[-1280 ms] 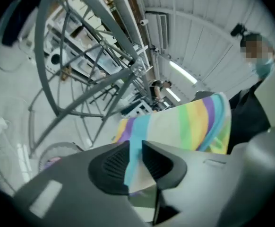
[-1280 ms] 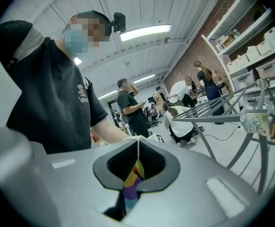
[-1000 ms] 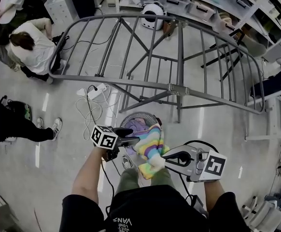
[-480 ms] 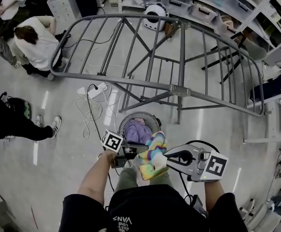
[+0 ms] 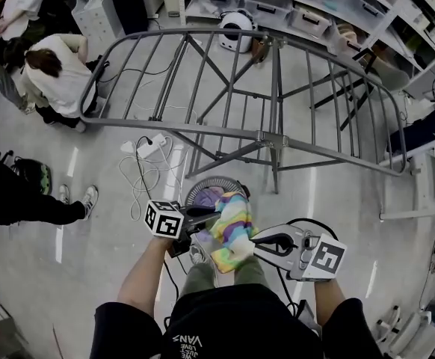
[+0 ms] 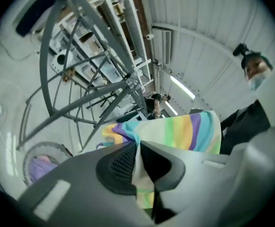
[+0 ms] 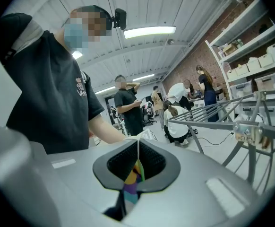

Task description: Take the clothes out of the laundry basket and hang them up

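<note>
A rainbow-striped cloth [image 5: 231, 230] hangs between both grippers just above the round grey laundry basket [image 5: 196, 193], which holds a purple garment [image 5: 208, 197]. My left gripper [image 5: 206, 217] has just been closing and now pinches the cloth's left edge; in the left gripper view the striped fabric [image 6: 184, 131] runs down between the pads of the left gripper [image 6: 138, 148]. My right gripper [image 5: 256, 244] is shut on the cloth's lower right corner, and a thin fold of cloth [image 7: 135, 173] shows in the right gripper [image 7: 138, 148]. The grey drying rack [image 5: 277, 137] stands beyond the basket.
A power strip with looped cables [image 5: 149, 146] lies on the floor left of the basket. A crouching person in white [image 5: 53, 73] and another person's legs [image 5: 23, 200] are at the left. Shelves with bins [image 5: 315, 6] line the far wall.
The left gripper's jaws closed onto the striped cloth's edge, then rose a little with it. The right gripper stayed shut on the cloth and hardly moved.
</note>
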Demonstrator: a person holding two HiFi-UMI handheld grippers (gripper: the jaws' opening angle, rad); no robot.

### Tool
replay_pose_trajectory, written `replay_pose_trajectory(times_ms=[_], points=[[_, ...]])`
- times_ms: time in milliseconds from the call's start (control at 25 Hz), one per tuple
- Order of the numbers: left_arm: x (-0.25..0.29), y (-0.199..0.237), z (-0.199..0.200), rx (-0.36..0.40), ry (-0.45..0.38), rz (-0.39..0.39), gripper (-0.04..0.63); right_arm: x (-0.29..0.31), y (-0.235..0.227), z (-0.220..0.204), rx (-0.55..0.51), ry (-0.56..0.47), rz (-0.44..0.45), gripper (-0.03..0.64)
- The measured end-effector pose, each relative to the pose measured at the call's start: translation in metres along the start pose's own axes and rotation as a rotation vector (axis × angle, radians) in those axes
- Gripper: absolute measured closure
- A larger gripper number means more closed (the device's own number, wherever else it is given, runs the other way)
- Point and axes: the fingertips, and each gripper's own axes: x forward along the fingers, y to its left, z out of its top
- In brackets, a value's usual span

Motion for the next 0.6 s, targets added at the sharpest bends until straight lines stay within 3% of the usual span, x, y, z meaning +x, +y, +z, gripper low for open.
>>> replay_pose_trajectory(times_ms=[280, 360, 600], points=[[-0.021, -0.021, 0.024, 0.627, 0.215, 0.328, 0.574, 0.019, 0.004, -0.030, 0.016, 0.037, -0.024, 0.603], [-0.027, -0.036, 0.038, 0.736, 0.211, 0.382, 0.575, 0.026, 0.006, -0.038, 0.018, 0.047, -0.030, 0.603], [-0.054, -0.079, 0.078, 0.969, 0.135, 0.514, 0.575, 0.050, 0.005, -0.072, -0.001, 0.119, -0.060, 0.603]])
